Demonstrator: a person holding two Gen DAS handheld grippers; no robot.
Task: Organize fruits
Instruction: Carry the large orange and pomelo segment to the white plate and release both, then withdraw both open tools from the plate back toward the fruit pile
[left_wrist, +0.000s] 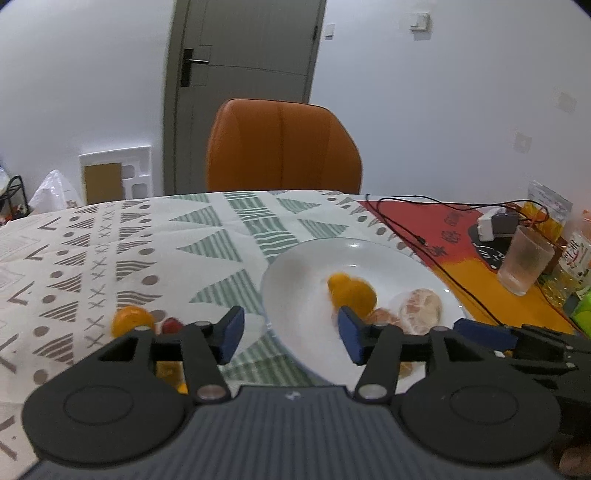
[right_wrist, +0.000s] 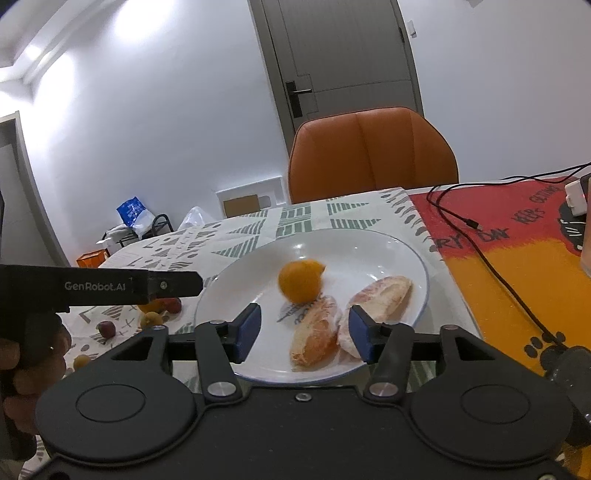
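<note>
Both grippers, left (left_wrist: 290, 334) and right (right_wrist: 304, 334), agape over plate (right_wrist: 369, 240).

An orange chair (left_wrist: 282, 146) faces me from the far side of the table, backed by a grey door (left_wrist: 245, 74) in a white wall. The patterned tablecloth (left_wrist: 122, 251) meets a red-and-orange mat (left_wrist: 469, 269) on my right, where a black cable (left_wrist: 436, 254) trails past a frosted glass (left_wrist: 524, 260) and a white charger (left_wrist: 489, 223). A blue bag (right_wrist: 130, 211) sits on a black rack (right_wrist: 157, 225) by the wall.
</note>
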